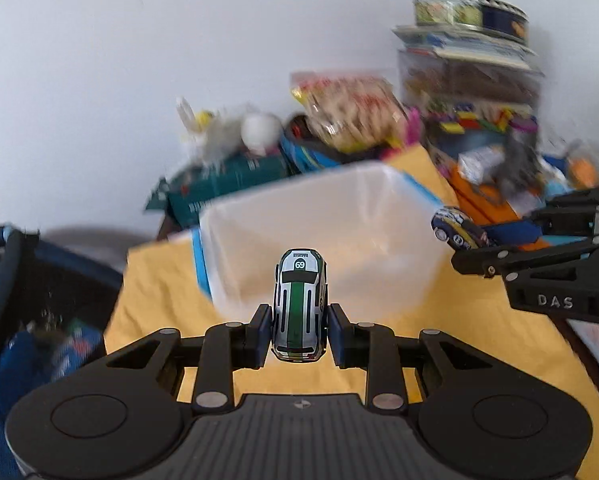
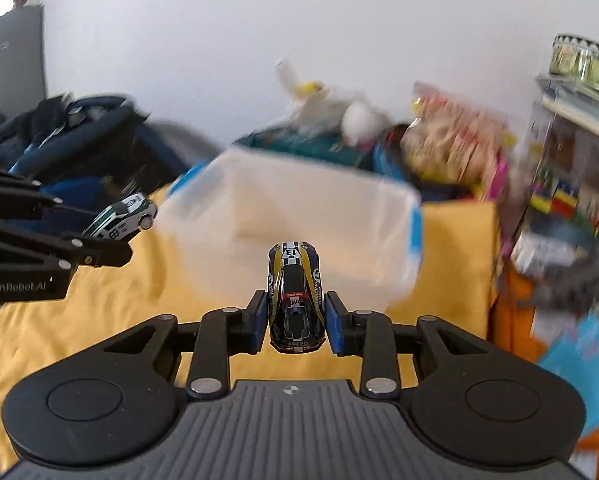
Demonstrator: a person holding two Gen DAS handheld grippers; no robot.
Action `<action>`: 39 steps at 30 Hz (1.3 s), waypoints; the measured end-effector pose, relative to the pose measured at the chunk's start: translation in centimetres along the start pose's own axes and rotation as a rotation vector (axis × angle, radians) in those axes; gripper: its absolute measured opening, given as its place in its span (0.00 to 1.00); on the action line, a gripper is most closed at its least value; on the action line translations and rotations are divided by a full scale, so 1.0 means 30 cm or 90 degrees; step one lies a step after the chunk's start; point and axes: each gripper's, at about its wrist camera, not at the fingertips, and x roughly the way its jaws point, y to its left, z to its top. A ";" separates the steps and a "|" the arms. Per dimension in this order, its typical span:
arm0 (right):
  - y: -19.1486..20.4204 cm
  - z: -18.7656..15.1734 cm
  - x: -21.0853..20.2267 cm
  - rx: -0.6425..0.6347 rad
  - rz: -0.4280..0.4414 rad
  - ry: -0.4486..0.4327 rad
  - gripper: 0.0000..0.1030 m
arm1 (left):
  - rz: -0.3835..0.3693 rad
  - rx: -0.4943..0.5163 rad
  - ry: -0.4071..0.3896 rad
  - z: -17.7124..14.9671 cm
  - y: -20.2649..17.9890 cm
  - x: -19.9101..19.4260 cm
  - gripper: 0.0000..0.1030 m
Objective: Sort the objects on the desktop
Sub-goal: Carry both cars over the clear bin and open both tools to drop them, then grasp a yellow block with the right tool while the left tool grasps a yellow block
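Both toy cars are off the counter and in the air, so the picking-up half of this round looks done and the dropping-off half is what remains. The left claw (image 1: 299, 330) is clenched on the silver car with the green stripe (image 1: 299, 312), its blue pads pressed against the car's two sides with the nose marked 69 pointing forward. The right claw (image 2: 296, 320) grasps the dark blue and yellow car (image 2: 296, 300) the same way, with the number 13 on its front end. Each car also shows from the opposite wrist view, held out to the side and raised above the yellow cloth (image 1: 159, 280) that covers the counter. Straight ahead of both claws stands the translucent white bin (image 1: 339, 216) with blue trim, resting on the cloth; the part of its inside that shows looks bare, though blur hides much of it, so I judge that little or nothing has been sorted into it yet. Neither car is over the bin's opening: both hang just short of its near wall. Behind the bin lies a blurred heap of packets, boxes and toys (image 1: 351, 116), which may hold more to sort, but it is too smeared to name individual pieces.
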 end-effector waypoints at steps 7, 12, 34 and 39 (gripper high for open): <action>-0.081 0.120 0.197 0.052 -0.031 0.012 0.33 | 0.005 -0.038 0.041 0.128 0.040 0.256 0.32; -0.111 0.132 0.309 0.081 -0.040 0.055 0.34 | 0.003 -0.082 0.103 0.133 0.038 0.390 0.32; 0.040 -0.058 0.052 0.038 0.010 0.049 0.37 | -0.073 -0.087 0.093 -0.190 0.022 0.000 0.73; 0.096 -0.199 -0.034 0.030 0.032 0.075 0.37 | -0.092 -0.059 0.138 -0.406 -0.039 -0.083 0.73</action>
